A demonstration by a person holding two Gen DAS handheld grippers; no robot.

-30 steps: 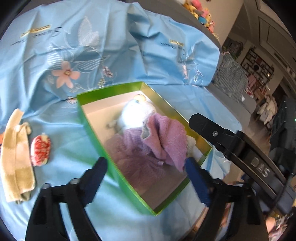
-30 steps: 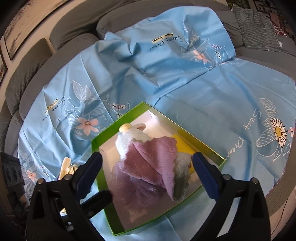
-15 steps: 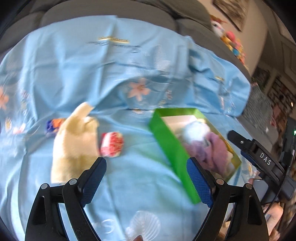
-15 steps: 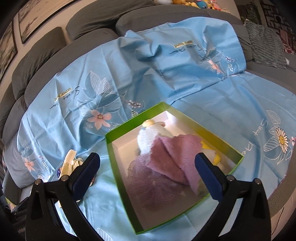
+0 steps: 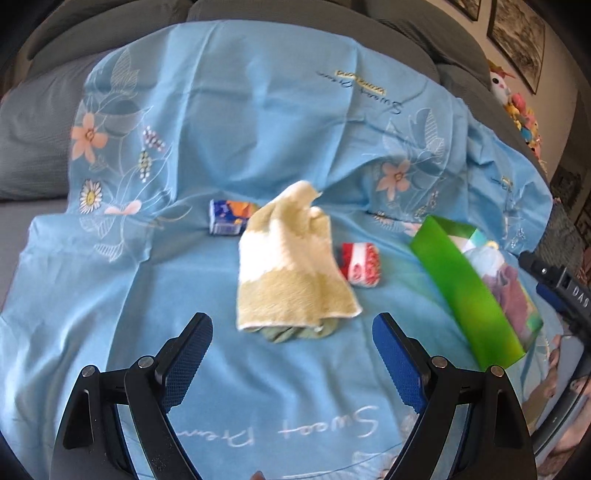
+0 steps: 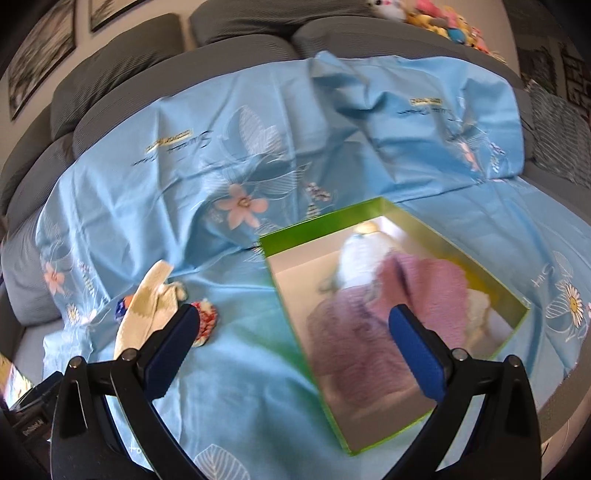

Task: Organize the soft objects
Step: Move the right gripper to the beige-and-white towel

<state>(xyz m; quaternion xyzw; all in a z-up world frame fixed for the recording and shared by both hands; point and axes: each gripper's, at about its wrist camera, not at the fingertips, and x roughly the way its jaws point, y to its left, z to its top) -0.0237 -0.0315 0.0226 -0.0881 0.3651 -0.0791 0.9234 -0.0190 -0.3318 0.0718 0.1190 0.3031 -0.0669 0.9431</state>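
My left gripper (image 5: 291, 354) is open and empty, just short of a cream and tan towel (image 5: 291, 266) lying on the blue sheet. A red and white soft ball (image 5: 360, 264) lies right of the towel, a blue and orange packet (image 5: 229, 218) to its left. A green box (image 5: 469, 291) at the right holds a purple cloth (image 6: 373, 328) and a white plush (image 6: 356, 262). My right gripper (image 6: 291, 343) is open and empty, near the box's (image 6: 291, 325) left wall. The towel (image 6: 146, 314) and ball (image 6: 205, 321) show at its left.
A blue flowered sheet (image 5: 258, 129) covers a grey sofa (image 6: 240, 33). Plush toys (image 5: 517, 107) sit on the sofa back at the right. The right gripper's body (image 5: 561, 291) shows at the right edge of the left wrist view.
My left gripper has swung left from the green box to face the towel. My right gripper has shifted left, so the box now sits more to its right.
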